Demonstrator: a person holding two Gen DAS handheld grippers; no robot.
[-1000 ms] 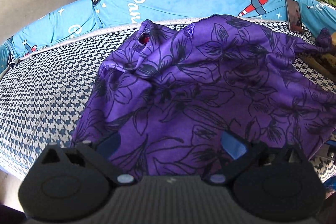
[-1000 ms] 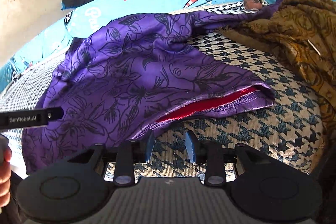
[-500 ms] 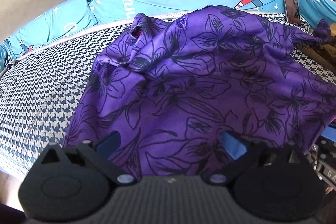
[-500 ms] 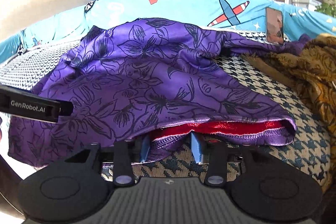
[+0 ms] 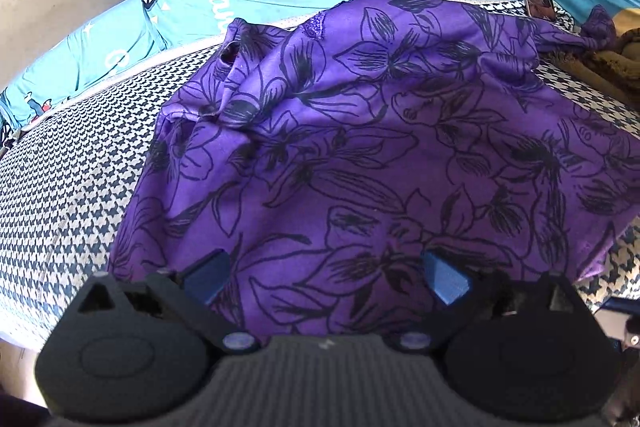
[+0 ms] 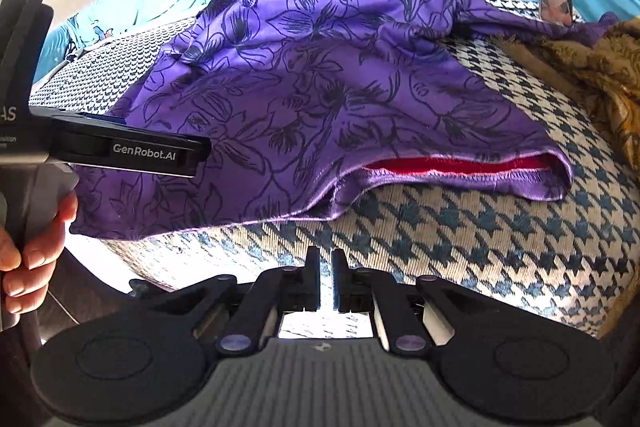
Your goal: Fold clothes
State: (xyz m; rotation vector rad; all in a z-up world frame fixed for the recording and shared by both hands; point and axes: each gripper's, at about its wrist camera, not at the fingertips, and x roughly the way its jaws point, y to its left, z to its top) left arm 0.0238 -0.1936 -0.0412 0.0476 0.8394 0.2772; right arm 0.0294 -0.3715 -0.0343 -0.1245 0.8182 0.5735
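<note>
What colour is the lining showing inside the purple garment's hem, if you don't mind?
Bright red lining, clearest in the right wrist view.

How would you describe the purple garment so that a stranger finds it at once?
Look at the houndstooth bed cover. The purple garment lies spread across its middle, left of the brown-gold cloth. Only it has black flower outlines and a red lining at its hem.

left gripper [image 5: 326,277]: jaws wide apart; right gripper [image 6: 326,267]: jaws nearly closed, gripping nothing | hand [image 6: 30,247] clasps left handle
</note>
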